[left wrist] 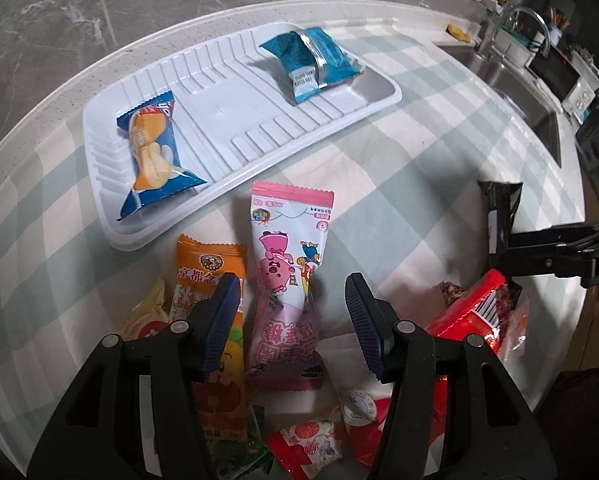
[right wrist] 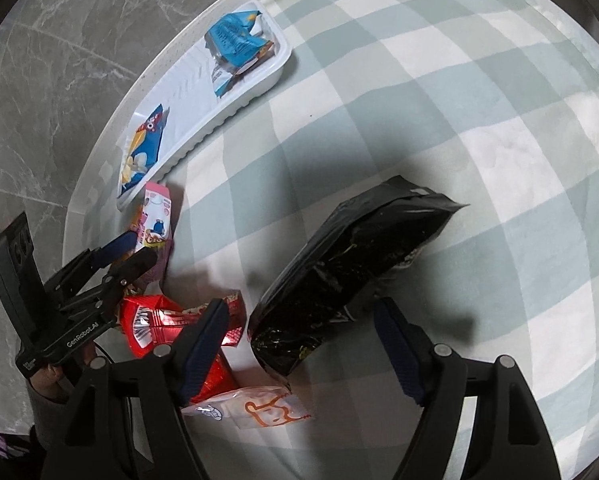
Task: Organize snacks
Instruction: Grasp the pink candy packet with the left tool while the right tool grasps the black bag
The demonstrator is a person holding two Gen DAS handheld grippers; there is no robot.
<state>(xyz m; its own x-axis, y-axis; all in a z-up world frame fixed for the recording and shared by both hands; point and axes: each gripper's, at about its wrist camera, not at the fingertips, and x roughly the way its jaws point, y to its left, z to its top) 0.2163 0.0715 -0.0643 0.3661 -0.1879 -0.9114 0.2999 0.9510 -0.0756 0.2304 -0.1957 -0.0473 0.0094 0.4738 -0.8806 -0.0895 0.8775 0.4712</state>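
Clearly "GenRobot.AI" — left gripper (right wrist: 133,250)

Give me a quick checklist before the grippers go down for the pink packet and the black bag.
1. Left gripper open, nothing held: ok.
2. Pink packet lies between the left fingers: ok.
3. Orange packet lies right beside the pink one, under the left finger; it may get caught: not ok.
4. Right gripper open, nothing held: ok.
5. Black bag lined up between the right fingers: ok; whether the gap spans it: cannot tell.
6. White tray has free room between its two blue packets: ok.
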